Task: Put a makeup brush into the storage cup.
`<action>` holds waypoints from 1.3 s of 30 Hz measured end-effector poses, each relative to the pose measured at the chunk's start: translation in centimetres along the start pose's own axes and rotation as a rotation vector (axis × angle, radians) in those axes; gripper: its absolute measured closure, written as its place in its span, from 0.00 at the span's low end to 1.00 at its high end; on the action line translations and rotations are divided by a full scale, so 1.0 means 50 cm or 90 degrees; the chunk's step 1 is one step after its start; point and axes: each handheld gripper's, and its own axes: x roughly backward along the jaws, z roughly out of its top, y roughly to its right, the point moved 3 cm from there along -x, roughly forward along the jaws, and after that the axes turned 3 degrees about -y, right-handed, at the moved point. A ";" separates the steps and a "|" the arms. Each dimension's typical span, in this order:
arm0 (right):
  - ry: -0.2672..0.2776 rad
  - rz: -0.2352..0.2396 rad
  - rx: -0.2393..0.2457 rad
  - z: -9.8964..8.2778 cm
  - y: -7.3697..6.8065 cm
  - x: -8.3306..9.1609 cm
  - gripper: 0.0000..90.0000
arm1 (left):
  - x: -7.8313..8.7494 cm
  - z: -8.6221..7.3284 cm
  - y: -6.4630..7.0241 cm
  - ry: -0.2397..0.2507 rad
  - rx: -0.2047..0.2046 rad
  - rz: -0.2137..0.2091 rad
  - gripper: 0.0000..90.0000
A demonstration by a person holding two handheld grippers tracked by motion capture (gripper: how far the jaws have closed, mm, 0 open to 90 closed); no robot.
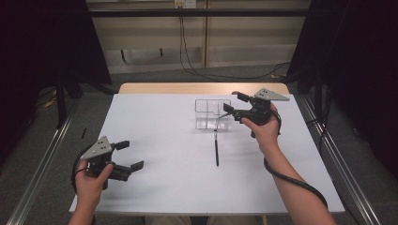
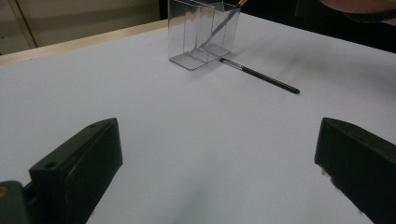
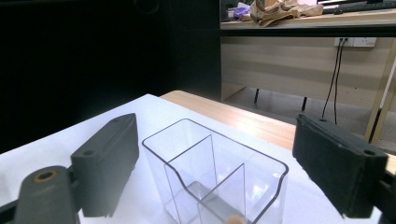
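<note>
I am holding the right gripper (image 1: 233,104) wide open and empty above the clear plastic divided holder (image 1: 212,114), where a slim pencil (image 2: 223,24) is leaning just below its jaws. The left gripper (image 1: 131,155) is waiting open, empty. Pulling back carelessly, I am risking tipping that light holder; the black pen (image 1: 216,147) is lying nearer me.

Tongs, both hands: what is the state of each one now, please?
Left tongs: open, holding nothing.
Right tongs: open, holding nothing, above the clear organizer.
</note>
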 end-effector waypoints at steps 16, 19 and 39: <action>-0.024 0.005 0.018 -0.016 -0.013 0.040 0.10 | -0.001 0.000 0.001 0.004 0.002 -0.003 0.01; -0.029 0.003 0.022 -0.019 -0.013 0.050 0.10 | -0.001 0.000 0.001 0.002 0.001 -0.002 0.01; -0.034 0.012 0.045 -0.036 -0.025 0.116 0.08 | -0.003 0.003 0.004 0.006 0.002 -0.004 0.01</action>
